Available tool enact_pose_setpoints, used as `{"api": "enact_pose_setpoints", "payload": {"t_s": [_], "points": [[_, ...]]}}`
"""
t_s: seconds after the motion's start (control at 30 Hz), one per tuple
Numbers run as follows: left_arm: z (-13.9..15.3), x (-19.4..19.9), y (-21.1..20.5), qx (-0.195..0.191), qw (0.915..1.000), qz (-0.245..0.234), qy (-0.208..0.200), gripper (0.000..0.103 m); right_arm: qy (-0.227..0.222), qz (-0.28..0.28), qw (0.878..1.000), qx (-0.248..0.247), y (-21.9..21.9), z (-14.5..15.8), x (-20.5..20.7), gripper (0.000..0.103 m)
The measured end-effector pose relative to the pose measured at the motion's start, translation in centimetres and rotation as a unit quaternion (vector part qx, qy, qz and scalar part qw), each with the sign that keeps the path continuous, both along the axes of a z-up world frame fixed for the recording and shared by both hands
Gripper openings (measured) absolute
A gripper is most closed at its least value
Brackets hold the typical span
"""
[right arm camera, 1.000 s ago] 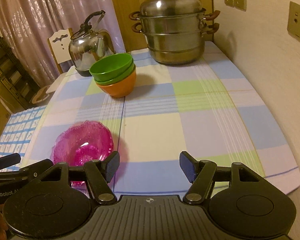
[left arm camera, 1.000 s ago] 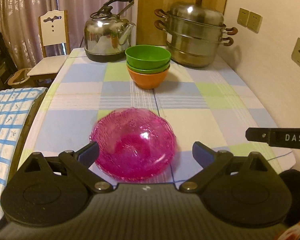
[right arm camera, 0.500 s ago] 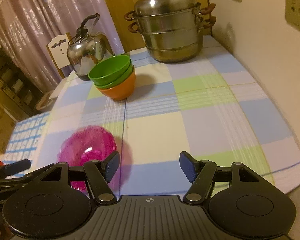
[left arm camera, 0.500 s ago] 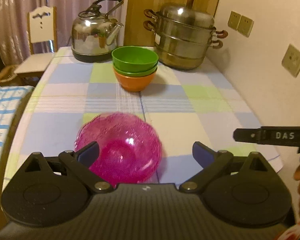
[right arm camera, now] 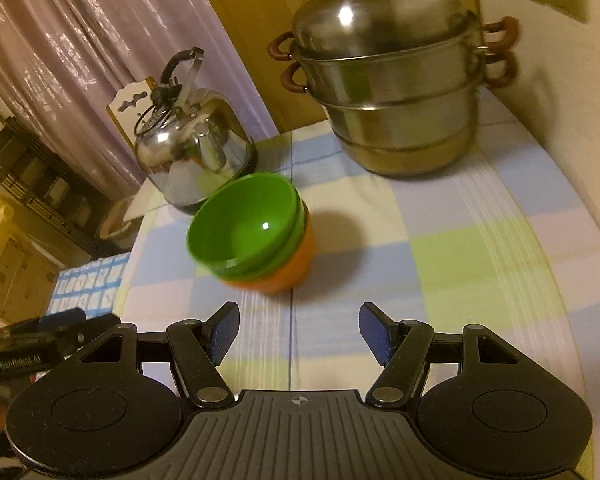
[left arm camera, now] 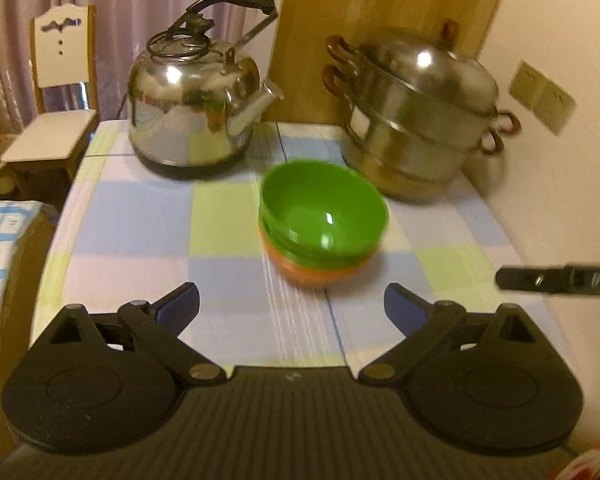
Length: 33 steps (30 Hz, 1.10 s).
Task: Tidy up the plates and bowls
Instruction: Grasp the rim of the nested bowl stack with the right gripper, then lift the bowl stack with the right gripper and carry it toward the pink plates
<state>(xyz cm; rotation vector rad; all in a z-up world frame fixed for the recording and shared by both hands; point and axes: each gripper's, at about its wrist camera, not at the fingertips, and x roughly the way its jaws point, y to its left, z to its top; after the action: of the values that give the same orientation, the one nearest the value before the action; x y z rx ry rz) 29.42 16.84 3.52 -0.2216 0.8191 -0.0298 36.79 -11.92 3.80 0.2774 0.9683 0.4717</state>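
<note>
A green bowl (left arm camera: 322, 210) sits nested on top of an orange bowl (left arm camera: 320, 272) in the middle of the checked tablecloth (left arm camera: 140, 216). My left gripper (left arm camera: 292, 306) is open and empty, a short way in front of the stack. In the right wrist view the green bowl (right arm camera: 246, 226) and the orange bowl (right arm camera: 288, 276) lie ahead and slightly left of my right gripper (right arm camera: 298, 330), which is also open with nothing between its fingers. The pink glass bowl is out of both views.
A steel kettle (left arm camera: 196, 104) stands at the back left and a stacked steel steamer pot (left arm camera: 416, 116) at the back right by the wall. A white chair (left arm camera: 56, 92) is beyond the table's left corner. The other gripper's body (left arm camera: 560, 280) shows at the right edge.
Both grippers have moved forward over the table toward the bowl stack. The pink glass bowl has passed out of view below both cameras. Both stay open.
</note>
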Motion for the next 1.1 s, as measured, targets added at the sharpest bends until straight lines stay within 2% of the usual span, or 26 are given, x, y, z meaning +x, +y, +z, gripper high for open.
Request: {"api": "enact_pose_setpoints", "payload": {"t_s": [0.23, 0.37, 0.4, 0.7, 0.8, 0.97, 1.1], "points": [[-2.5, 9.1, 3.1, -0.045, 0.9985, 0.016, 0.026, 0.087, 0.022, 0.013, 1.0, 0.007, 3.1, -2.2, 6.9, 0.066], [-4.7, 12.4, 3.8, -0.058, 0.9974, 0.018, 0.039, 0.081, 0.043, 0.011, 0.999, 0.015, 4.4, -4.2, 10.3, 0.066], [-5.3, 13.0, 3.7, -0.06, 0.9971, 0.017, 0.044, 0.077, 0.046, 0.01, 0.999, 0.015, 4.7, -4.7, 11.0, 0.066], [-9.5, 16.2, 3.8, -0.081, 0.9928, 0.006, 0.088, 0.047, 0.067, 0.021, 0.997, -0.012, 7.0, -8.0, 14.1, 0.066], [-10.6, 16.9, 3.6, -0.084, 0.9906, 0.0, 0.108, 0.042, 0.077, 0.019, 0.997, -0.013, 7.3, -8.8, 14.5, 0.065], [-11.7, 17.5, 3.4, -0.085, 0.9879, -0.005, 0.129, 0.036, 0.087, 0.023, 0.996, -0.018, 8.1, -9.8, 15.0, 0.053], [-12.3, 17.8, 3.3, -0.085, 0.9864, -0.007, 0.14, 0.026, 0.093, 0.027, 0.995, -0.024, 8.8, -10.4, 15.3, 0.045]]}}
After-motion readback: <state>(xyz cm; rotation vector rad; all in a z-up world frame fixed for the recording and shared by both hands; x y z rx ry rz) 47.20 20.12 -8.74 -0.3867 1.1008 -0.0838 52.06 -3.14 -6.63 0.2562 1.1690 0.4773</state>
